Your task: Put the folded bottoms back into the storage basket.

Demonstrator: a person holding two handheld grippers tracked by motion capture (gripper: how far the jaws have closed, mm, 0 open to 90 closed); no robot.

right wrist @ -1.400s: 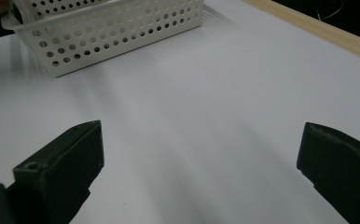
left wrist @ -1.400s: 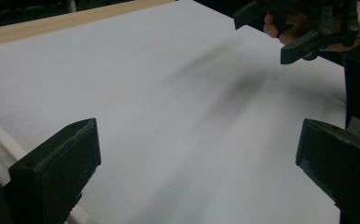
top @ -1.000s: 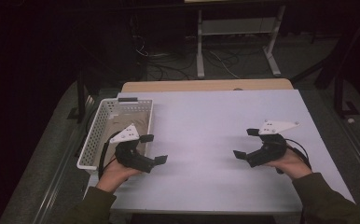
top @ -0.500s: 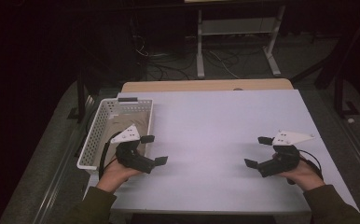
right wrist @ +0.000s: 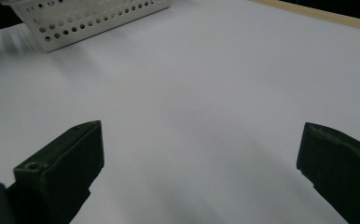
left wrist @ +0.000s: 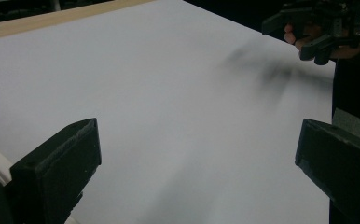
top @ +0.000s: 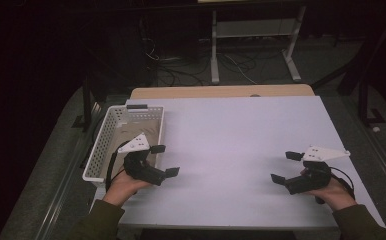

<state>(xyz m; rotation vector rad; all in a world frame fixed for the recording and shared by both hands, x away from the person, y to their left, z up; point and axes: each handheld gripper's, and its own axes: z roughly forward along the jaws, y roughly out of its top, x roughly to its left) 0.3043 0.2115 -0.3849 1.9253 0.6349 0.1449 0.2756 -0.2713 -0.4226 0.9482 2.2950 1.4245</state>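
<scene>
The left tongs (top: 165,160) sit near the bench's (top: 231,135) left front corner, held in the person's left hand (top: 123,182). Their jaws stand wide apart with nothing between them, and they point toward the middle of the bench. Just beside them, on the left edge, lies a white perforated basket (top: 101,150), long side running away from the person; a brown sheet lines its floor. The tongs' grey plate overlaps the basket's near right corner in the high view, though whether they touch cannot be told.

The right tongs (top: 286,167) are held in the right hand (top: 333,192) near the right front corner, well apart from the left pair. Their jaws are also spread wide and hold nothing, aimed leftward across the bench.

In the left gripper view the two black jaws frame bare white bench (left wrist: 169,93), with the right tongs (left wrist: 304,32) and a blurred shadow at the far upper right. In the right gripper view the jaws frame the same pale surface (right wrist: 206,93), and the basket (right wrist: 94,18) shows at the upper left.
</scene>
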